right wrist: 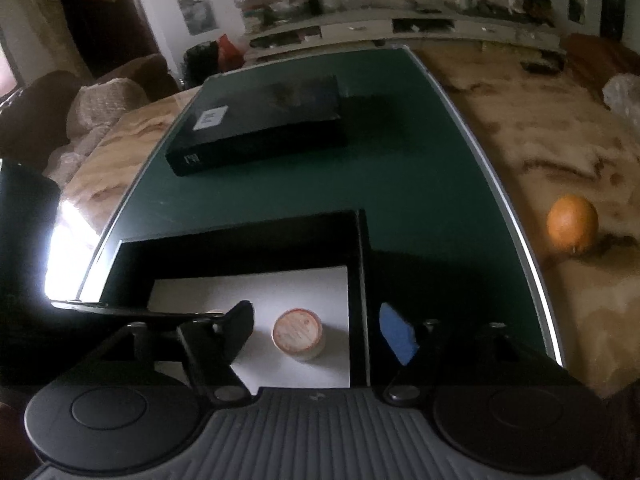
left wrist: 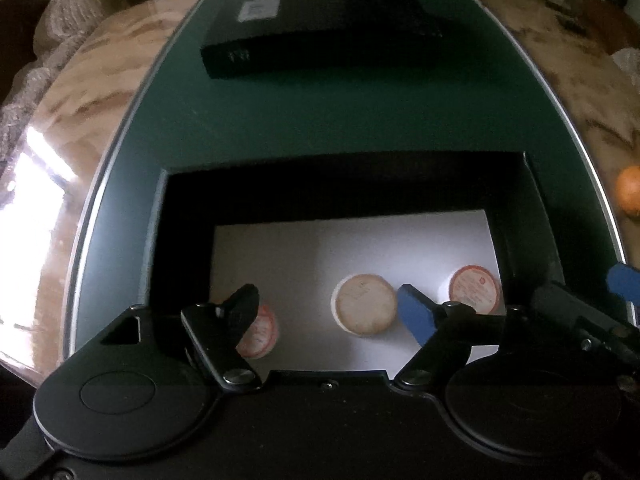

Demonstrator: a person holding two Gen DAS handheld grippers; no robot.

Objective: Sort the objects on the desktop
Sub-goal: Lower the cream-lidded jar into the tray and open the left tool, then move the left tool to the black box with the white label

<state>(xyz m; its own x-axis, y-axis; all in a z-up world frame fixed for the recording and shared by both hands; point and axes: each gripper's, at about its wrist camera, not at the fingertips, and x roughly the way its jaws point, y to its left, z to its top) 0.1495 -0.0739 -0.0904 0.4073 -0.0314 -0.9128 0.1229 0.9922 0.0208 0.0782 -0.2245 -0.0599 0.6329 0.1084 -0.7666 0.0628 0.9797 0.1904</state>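
Observation:
An open black box (left wrist: 192, 200) with a white floor sits on the green mat (left wrist: 320, 120). Three small round sealed cups lie in it: one under my left finger (left wrist: 262, 334), one in the middle (left wrist: 364, 304), one at the right (left wrist: 474, 288). My left gripper (left wrist: 330, 306) is open above the box, its fingers either side of the middle cup, empty. My right gripper (right wrist: 320, 330) is open and empty over the box's right wall (right wrist: 362, 280), with the right cup (right wrist: 298, 334) between its fingers. Its blue finger (left wrist: 622, 282) shows in the left wrist view.
A closed black box (left wrist: 316, 28) with a white label lies at the far end of the mat, also in the right wrist view (right wrist: 260, 128). An orange (right wrist: 572, 224) sits on the marbled table (right wrist: 540, 140) right of the mat. Clutter lines the back.

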